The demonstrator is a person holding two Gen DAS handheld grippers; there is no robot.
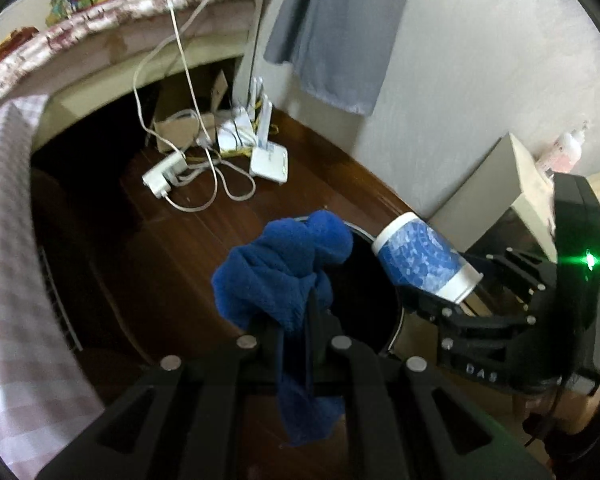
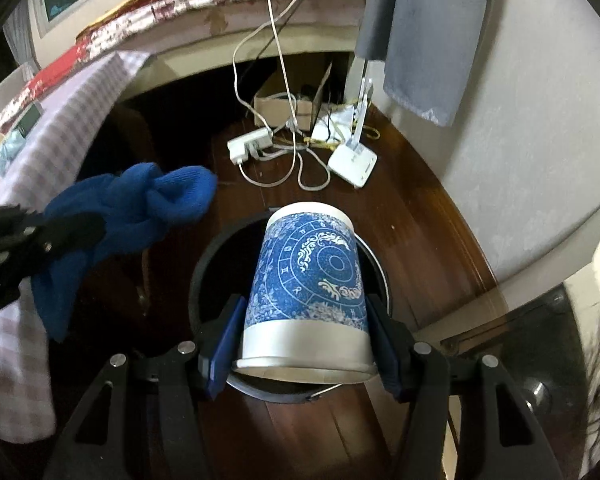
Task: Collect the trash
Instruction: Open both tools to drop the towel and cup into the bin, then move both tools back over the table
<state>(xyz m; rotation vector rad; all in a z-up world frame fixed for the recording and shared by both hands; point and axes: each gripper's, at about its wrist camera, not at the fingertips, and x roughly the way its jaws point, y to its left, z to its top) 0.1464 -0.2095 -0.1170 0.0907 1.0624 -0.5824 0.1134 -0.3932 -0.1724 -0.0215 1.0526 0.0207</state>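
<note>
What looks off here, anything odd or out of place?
The left gripper is clamped on a blue sock over the bin. That looks like clothing, not trash. The paper cup in the right gripper is held upside down but undamaged. No spills visible.

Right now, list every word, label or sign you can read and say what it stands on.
"DAS": embossed on the black body of the right gripper, seen from the left wrist view.
Zodiac-like symbols, no readable words: on the blue paper cup.
White router: any marking is too small to read.
</note>
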